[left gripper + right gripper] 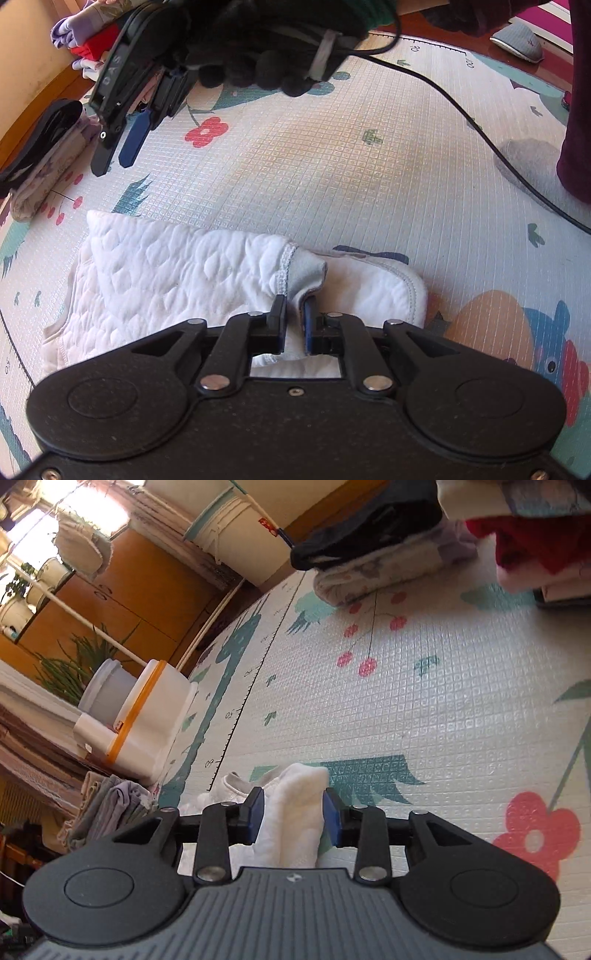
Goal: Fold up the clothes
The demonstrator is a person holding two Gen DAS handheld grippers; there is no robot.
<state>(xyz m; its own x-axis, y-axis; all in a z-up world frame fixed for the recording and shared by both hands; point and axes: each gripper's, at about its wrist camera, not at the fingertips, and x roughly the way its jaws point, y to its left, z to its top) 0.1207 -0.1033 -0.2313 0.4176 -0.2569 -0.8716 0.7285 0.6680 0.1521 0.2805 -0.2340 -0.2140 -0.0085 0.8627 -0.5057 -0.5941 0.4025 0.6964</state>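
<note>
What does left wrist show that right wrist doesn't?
Left wrist only: the right gripper from outside, held by a gloved hand, a black cable, a grey slipper.
Right wrist only: white tubs, a plant.
Both: white quilted garment, play mat, folded pile.

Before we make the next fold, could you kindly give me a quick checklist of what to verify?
1. Left hand-held gripper pinching the white garment's edge: ok.
2. Right hand-held gripper empty, jaws apart, raised above the play mat: ok.
3. Garment lying flat: not ok, it is bunched and partly doubled over.
4. Bare mat beyond the garment: ok.
5. Black cable off the garment: ok, it lies to the right.
6. Folded pile apart from the garment: ok.
</note>
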